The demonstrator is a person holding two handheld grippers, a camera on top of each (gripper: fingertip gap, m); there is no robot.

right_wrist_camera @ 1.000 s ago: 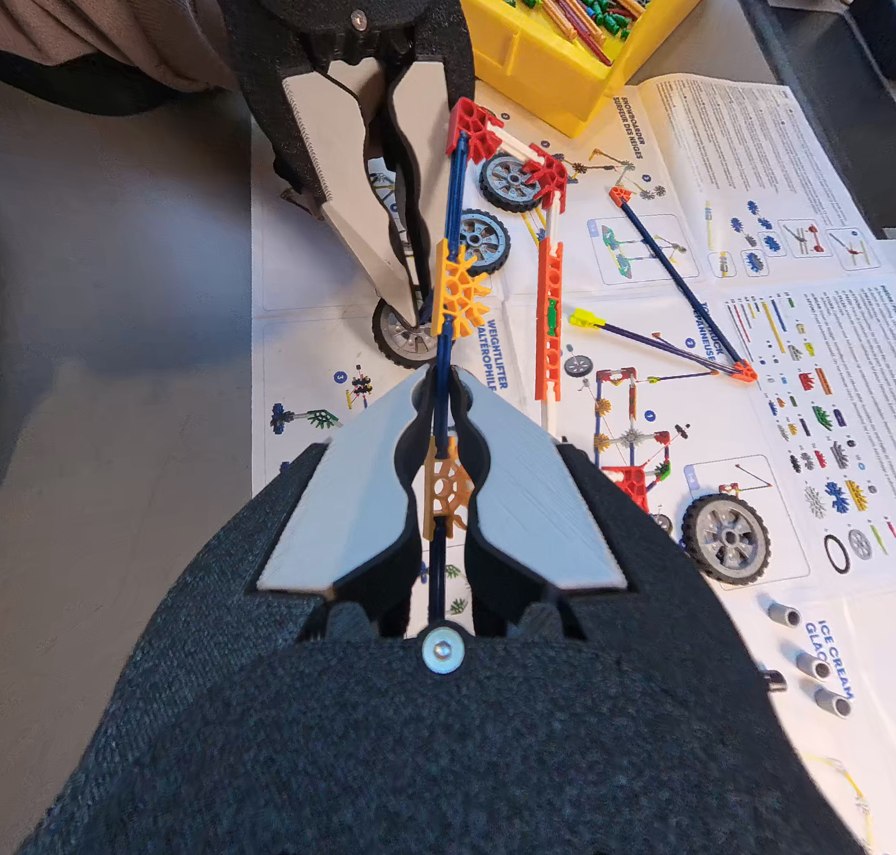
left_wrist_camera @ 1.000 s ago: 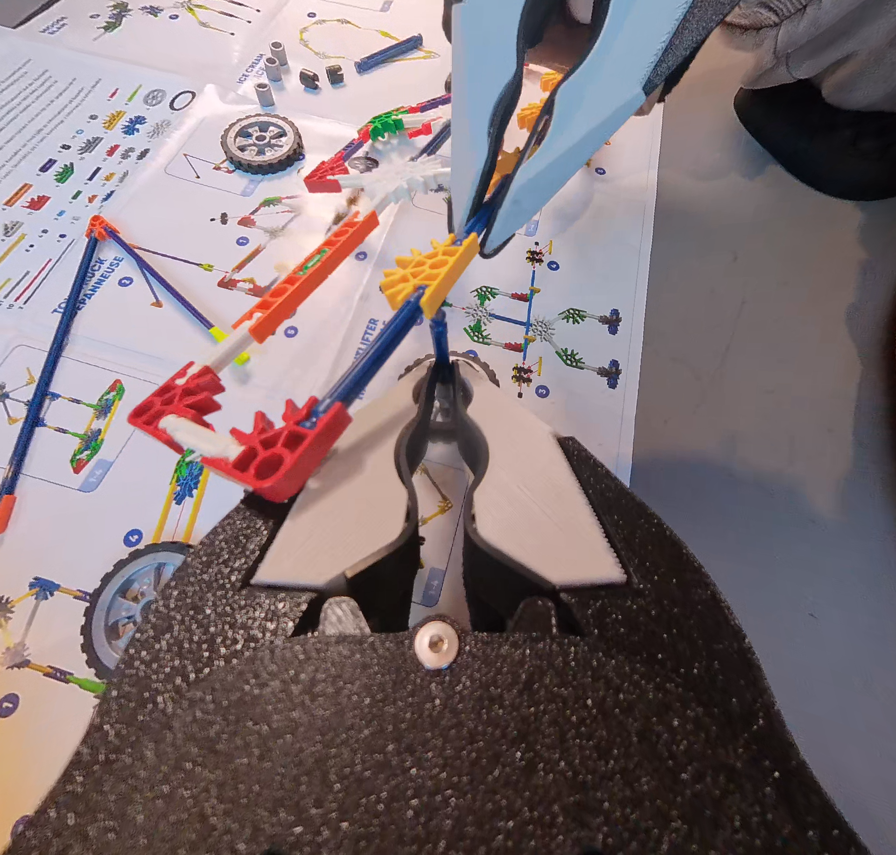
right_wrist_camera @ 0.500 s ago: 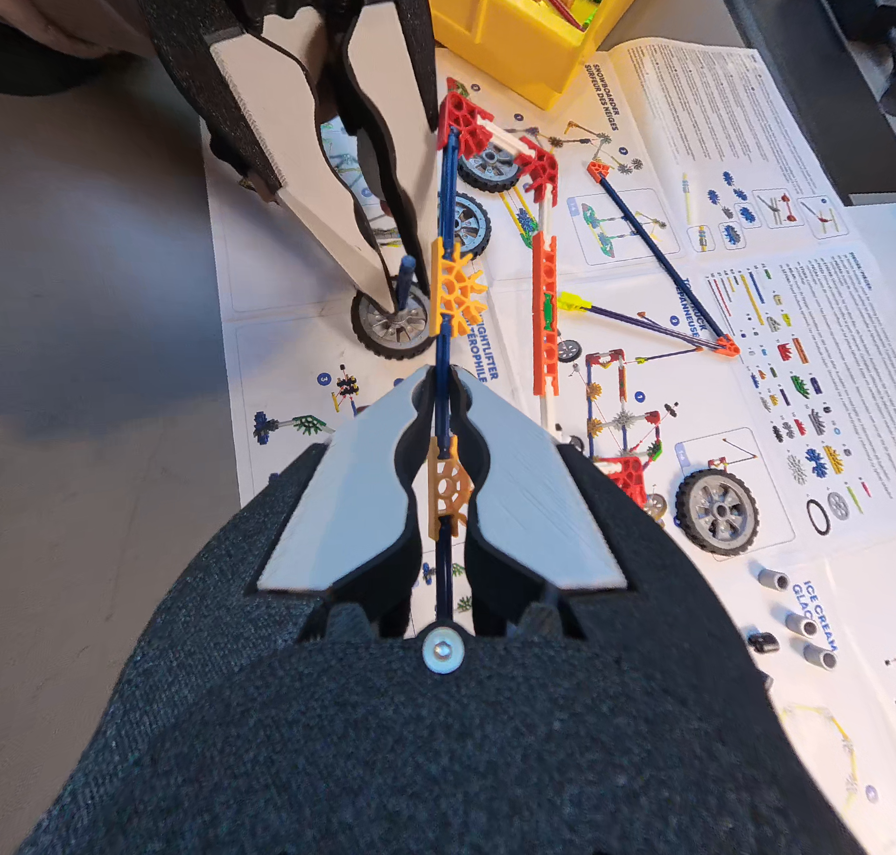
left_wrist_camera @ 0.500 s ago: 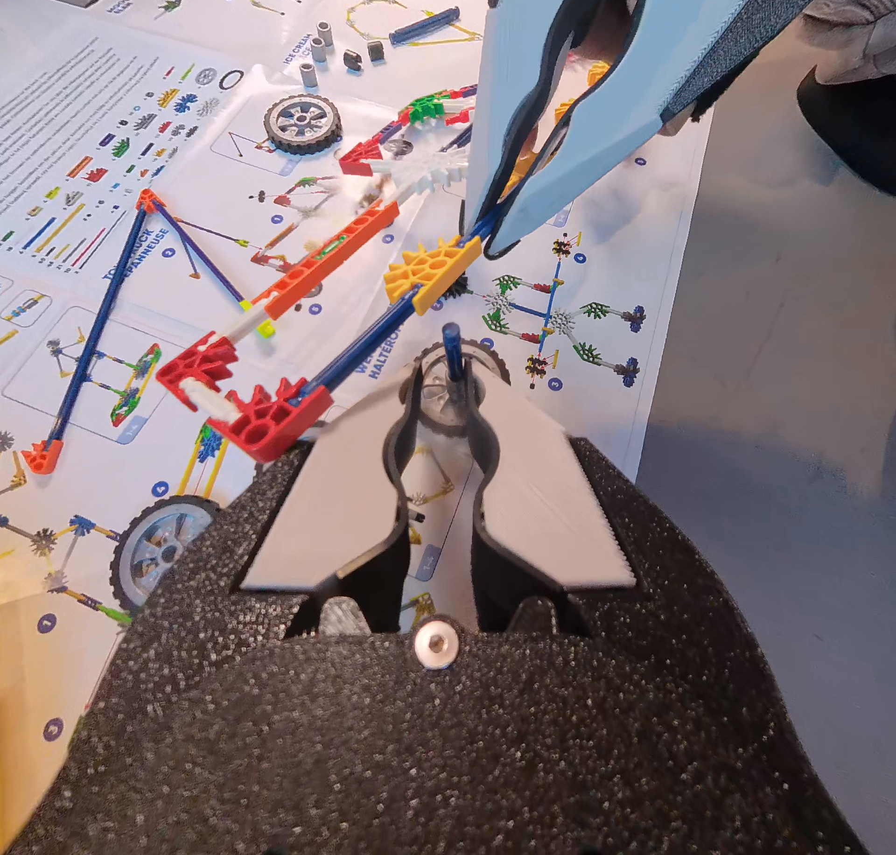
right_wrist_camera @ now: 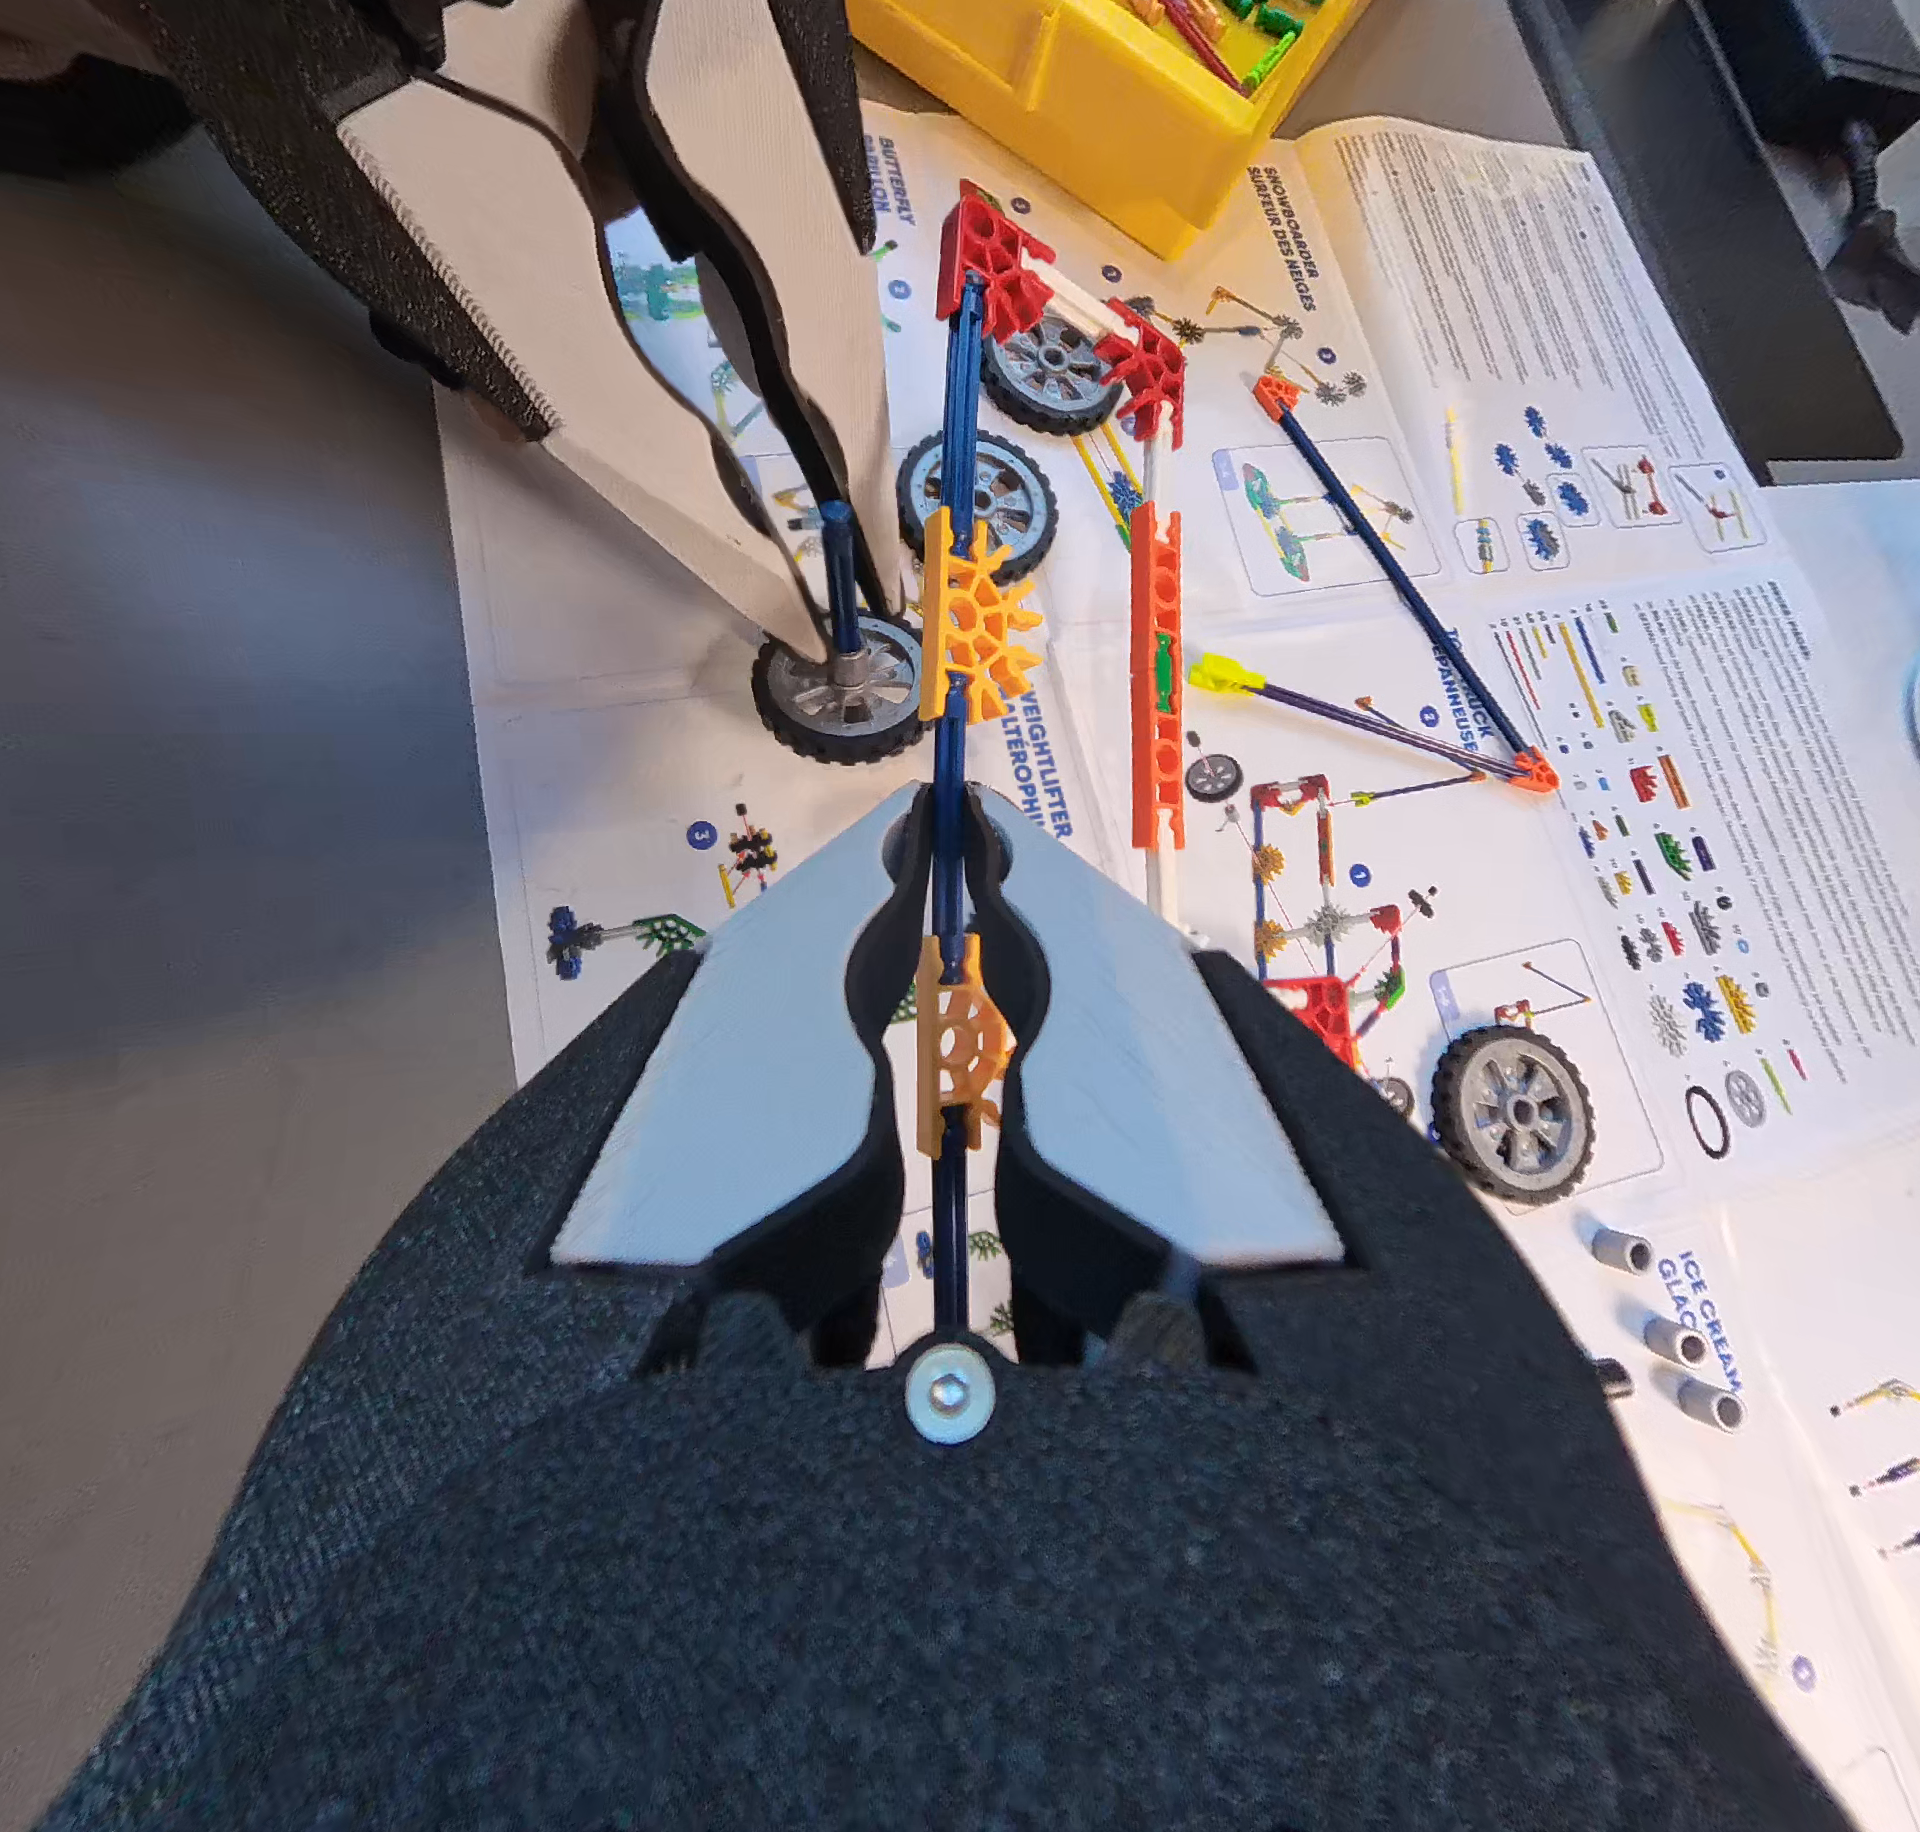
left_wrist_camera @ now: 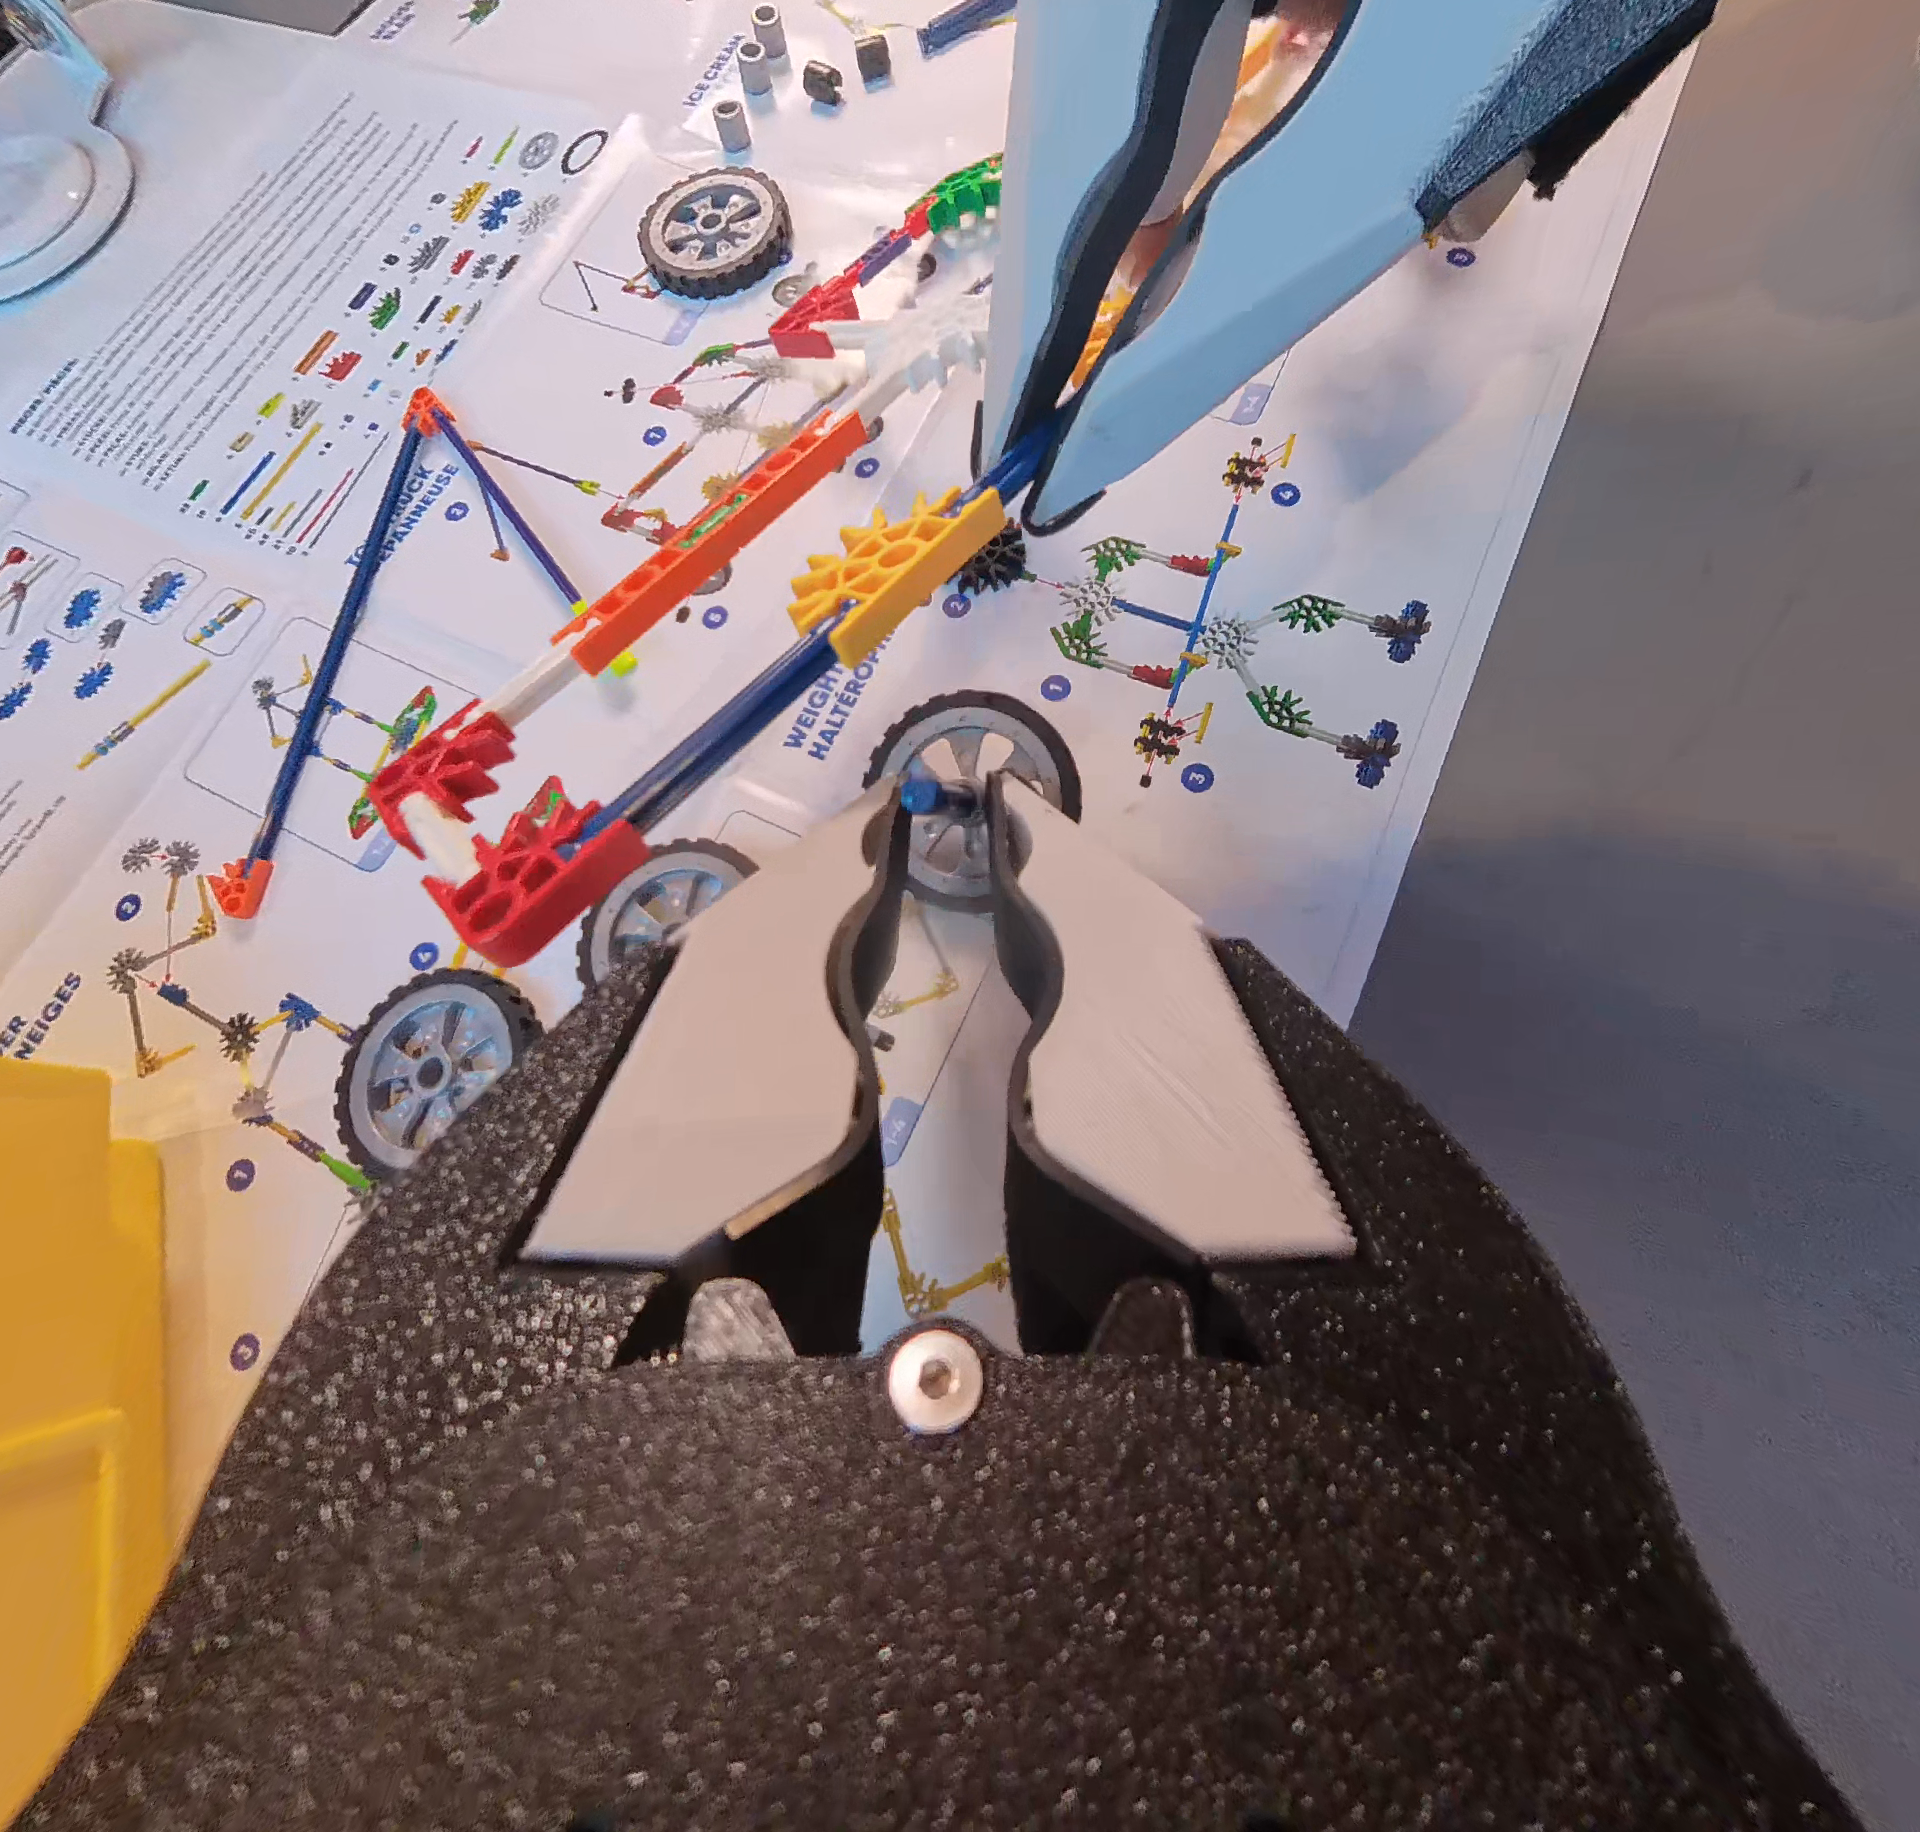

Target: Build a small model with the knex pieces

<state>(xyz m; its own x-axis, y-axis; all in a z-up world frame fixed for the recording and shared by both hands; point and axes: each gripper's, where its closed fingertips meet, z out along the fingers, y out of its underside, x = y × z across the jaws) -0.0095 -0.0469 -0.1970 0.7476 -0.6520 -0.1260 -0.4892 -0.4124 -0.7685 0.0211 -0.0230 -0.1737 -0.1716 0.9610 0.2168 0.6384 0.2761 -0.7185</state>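
Observation:
My right gripper (right_wrist_camera: 945, 806) is shut on the long blue rod of a toy frame (right_wrist_camera: 961, 411), between two yellow connectors (right_wrist_camera: 977, 619). The frame also has red corner pieces (left_wrist_camera: 530, 878), an orange bar (left_wrist_camera: 717, 546) and a white rod. It hangs tilted over the instruction sheet (left_wrist_camera: 1455, 432). My left gripper (left_wrist_camera: 940, 795) is shut on a short blue rod (left_wrist_camera: 923, 795) that stands in a grey wheel with a black tyre (left_wrist_camera: 977, 733). The wheel (right_wrist_camera: 831, 712) sits on the sheet just left of the yellow connector and apart from it. The right gripper (left_wrist_camera: 1039, 494) shows at the top of the left wrist view.
A yellow bin of loose parts (right_wrist_camera: 1091, 68) stands at the sheet's far end. Two wheels (left_wrist_camera: 431, 1065) lie under the frame's red end and another wheel (right_wrist_camera: 1512, 1112) lies apart. Small grey spacers (left_wrist_camera: 748, 89) and a blue rod triangle (left_wrist_camera: 343, 639) lie on the sheet.
The short blue rod with its wheel has come off the yellow connector. My left gripper has drawn it back and down to the sheet. The right gripper still holds the frame.

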